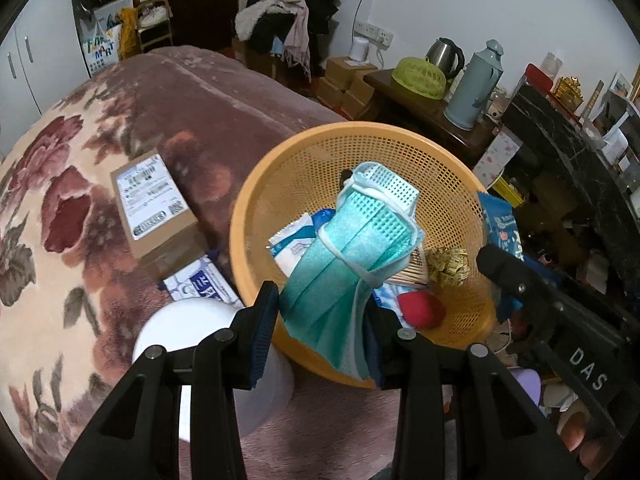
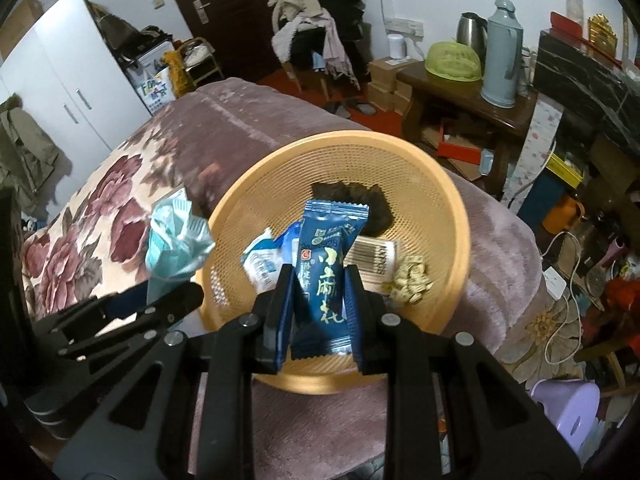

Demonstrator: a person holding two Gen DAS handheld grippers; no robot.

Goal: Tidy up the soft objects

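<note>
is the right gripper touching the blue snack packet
Touching. The right wrist view shows the right gripper with both pads pressed against the blue snack packet, held over the orange basket.

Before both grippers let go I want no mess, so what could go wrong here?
1. The face mask hangs from the left gripper near the orange basket's rim; it may drape outside.
2. Its ear loop could snag on the jaws.
3. The blue snack packet in the right gripper might land on the cotton swabs.
</note>
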